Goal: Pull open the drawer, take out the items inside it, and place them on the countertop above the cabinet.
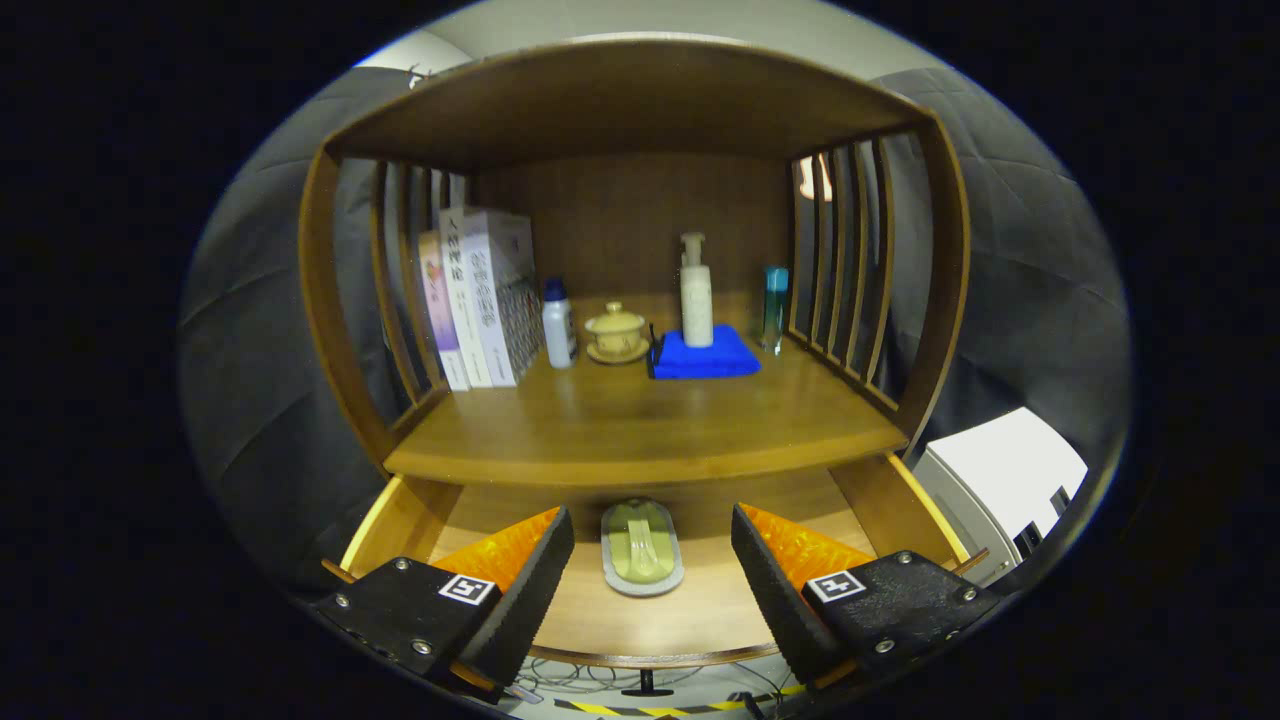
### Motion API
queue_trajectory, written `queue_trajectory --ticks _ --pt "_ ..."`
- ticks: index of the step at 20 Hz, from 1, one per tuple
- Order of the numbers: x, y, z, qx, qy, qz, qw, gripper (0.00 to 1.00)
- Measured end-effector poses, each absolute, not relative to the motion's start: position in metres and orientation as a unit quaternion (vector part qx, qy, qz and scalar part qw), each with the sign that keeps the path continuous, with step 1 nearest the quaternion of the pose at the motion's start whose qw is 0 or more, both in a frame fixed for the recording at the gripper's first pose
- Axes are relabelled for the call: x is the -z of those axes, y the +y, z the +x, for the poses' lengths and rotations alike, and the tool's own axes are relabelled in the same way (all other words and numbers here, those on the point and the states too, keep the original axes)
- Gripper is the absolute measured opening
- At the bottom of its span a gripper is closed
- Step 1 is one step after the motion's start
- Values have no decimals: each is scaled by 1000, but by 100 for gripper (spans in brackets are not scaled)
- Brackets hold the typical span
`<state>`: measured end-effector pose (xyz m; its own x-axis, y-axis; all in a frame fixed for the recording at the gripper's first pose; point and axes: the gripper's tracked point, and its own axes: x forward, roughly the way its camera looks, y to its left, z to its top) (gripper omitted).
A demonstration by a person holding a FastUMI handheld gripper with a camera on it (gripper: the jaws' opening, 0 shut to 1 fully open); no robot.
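drawer (700,600) is already pulled out under the tabletop (640,425), and the one thing i can see in it is a greenish oval dish (641,548) with a pale spoon-like thing lying in it. it sits toward the far middle of the drawer floor, partly tucked under the tabletop's front edge. can't tell if anything else hides further back.

tool (652,585) has its fingers wide apart, nothing in them, hanging over the near part of the drawer with the dish just ahead and lined up between them.

if i were doing the grab: drop low, slide forward so one finger goes each side of the dish across its narrow width, and close slowly. keep it level on the way out or the spoon thing will probably slide off, and pull back toward you before lifting so it clears the tabletop's edge.

up top there's plenty of bare wood near the front to set it down. further back are books (480,300) on the left, a white bottle (558,325), a lidded cup (616,330), a pump bottle (696,290) standing on a blue cloth (705,358), and a teal bottle (774,305) on the right.
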<state>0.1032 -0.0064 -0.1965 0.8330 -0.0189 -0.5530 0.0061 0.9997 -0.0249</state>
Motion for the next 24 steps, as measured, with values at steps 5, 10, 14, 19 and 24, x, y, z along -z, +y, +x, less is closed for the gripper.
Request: queue_trajectory --ticks 5,10,14,19,24 --pt "233 -4 120 15 338 -7 941 97" --pt "278 8 134 5 397 -25 917 96" --pt "308 12 143 -6 437 -52 898 90" --pt "325 9 147 -12 470 -79 879 75" --pt "338 11 142 -27 492 -91 865 52"
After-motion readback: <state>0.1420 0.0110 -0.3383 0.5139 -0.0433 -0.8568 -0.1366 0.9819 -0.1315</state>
